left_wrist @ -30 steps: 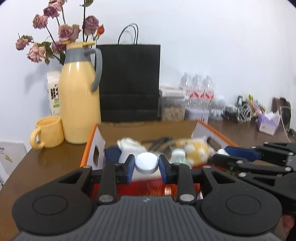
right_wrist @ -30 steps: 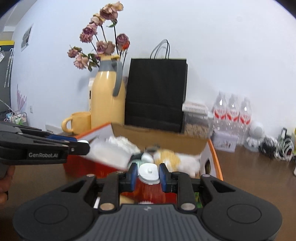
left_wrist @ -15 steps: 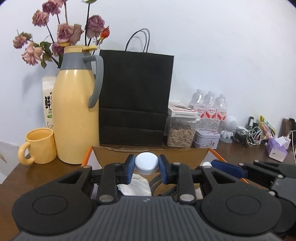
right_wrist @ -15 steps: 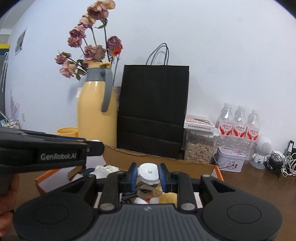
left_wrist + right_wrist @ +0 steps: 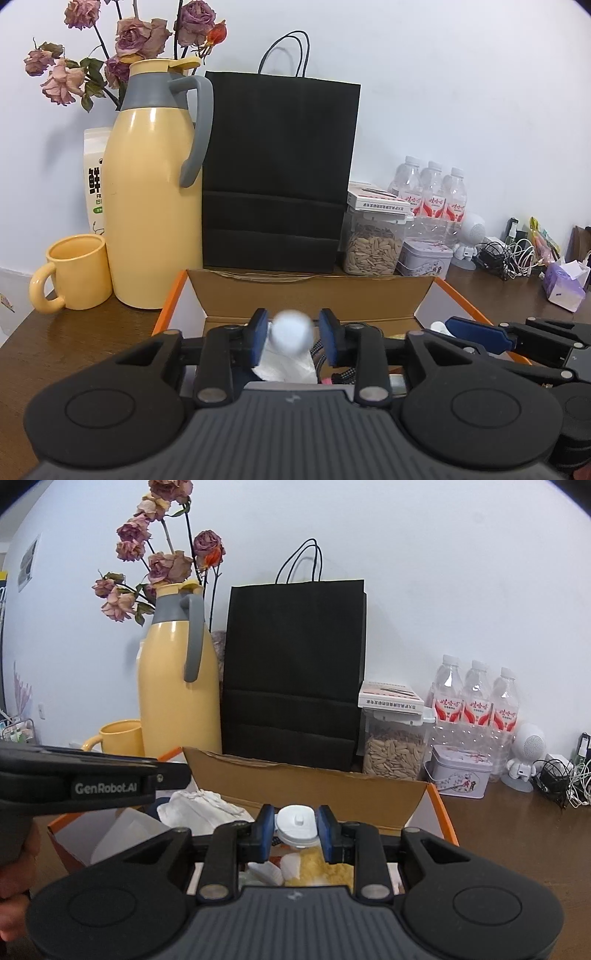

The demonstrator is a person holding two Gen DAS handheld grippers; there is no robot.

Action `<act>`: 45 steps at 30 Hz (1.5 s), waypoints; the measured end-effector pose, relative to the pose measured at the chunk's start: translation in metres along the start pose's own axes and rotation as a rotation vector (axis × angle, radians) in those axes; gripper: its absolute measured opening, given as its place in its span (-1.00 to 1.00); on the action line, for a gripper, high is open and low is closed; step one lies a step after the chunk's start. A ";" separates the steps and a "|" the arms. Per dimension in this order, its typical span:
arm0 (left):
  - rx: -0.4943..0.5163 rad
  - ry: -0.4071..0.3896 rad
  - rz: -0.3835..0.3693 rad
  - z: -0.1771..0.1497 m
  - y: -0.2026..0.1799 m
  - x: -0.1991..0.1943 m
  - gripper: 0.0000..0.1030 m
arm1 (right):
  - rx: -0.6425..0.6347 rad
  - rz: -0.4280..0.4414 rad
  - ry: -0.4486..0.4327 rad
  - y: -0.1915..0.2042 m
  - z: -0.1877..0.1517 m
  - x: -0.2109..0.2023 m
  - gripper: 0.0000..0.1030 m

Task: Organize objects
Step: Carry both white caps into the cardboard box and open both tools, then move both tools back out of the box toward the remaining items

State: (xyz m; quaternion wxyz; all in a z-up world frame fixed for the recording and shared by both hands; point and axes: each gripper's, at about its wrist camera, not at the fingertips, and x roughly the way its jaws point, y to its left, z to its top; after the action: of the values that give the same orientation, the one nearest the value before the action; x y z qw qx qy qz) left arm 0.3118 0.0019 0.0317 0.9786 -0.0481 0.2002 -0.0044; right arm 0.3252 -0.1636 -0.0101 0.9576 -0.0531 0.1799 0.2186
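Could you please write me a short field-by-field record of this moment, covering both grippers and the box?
left gripper: jaws opening; blurred white round-capped item between the pads, gaps showing on both sides
right gripper: shut on white-lidded container
cardboard box: open, orange sides, below both grippers, holds white tissue, cables, a yellow item
behind box: yellow thermos, black paper bag, seed jar
left of thermos: yellow mug

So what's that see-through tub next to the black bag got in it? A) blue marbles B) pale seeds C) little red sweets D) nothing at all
B: the clear tub standing right of the black paper bag is partly filled with pale, long seeds, seen in both wrist views.
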 end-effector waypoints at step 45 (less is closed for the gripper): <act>0.045 -0.026 0.020 -0.041 0.007 -0.073 1.00 | 0.001 -0.031 0.014 -0.004 -0.036 -0.071 1.00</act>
State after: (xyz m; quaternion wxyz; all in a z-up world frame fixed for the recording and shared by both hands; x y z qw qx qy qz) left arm 0.2282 0.0069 0.0217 0.9820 -0.0241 0.1876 0.0016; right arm 0.2556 -0.2023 -0.0172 0.9596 -0.0571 0.1860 0.2031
